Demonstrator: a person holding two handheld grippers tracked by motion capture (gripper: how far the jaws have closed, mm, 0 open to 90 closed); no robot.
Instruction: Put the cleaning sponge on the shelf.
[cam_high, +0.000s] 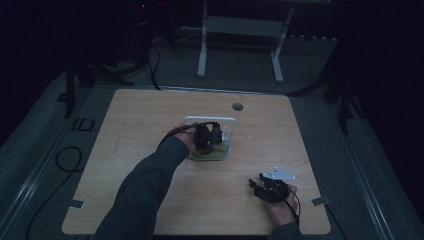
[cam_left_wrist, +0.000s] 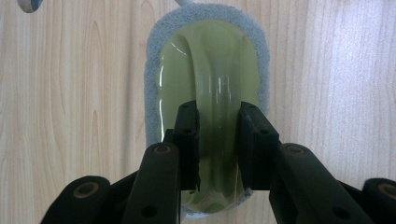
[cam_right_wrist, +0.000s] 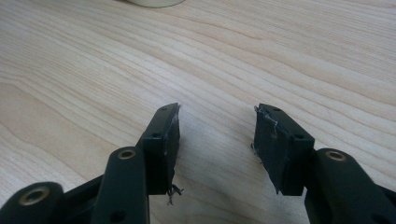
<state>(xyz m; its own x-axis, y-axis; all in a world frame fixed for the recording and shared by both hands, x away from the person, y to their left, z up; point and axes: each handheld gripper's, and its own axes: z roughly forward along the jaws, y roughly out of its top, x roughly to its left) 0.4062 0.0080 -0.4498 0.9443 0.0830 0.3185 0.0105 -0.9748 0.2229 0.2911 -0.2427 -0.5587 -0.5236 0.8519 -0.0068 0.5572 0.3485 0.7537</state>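
- The left gripper (cam_left_wrist: 218, 140) has its two black jaws pressed against either side of the raised, glossy handle of a pale olive-green plastic scrubber with a grey foam pad around its edge (cam_left_wrist: 208, 60); the grip is closed on that arched handle.
- Seen along the left gripper, the scrubber lies flat on the light wooden table (cam_left_wrist: 70, 116), its long side running away from the jaws, the foam border showing at the top and down both sides.
- From the high view the left gripper (cam_high: 207, 137) sits near the middle of the table (cam_high: 140, 125), pointing down over the scrubber (cam_high: 212, 154), the person's dark sleeve (cam_high: 145, 190) reaching in diagonally from the bottom.
- A white wire frame, roughly square (cam_high: 210, 120), lies right around that spot; in the dim light I cannot tell whether the scrubber touches it.
- The right gripper (cam_high: 257, 187) rests low by the near right corner of the table, well apart from the scrubber, a grey three-cornered plate (cam_high: 278, 174) on top of it.
- In the right gripper view its jaws (cam_right_wrist: 217, 140) stand moderately apart with bare wood grain between them, holding nothing; frayed threads hang from the pad edges.
- A small round grey hole (cam_high: 237, 106) marks the table's far edge.
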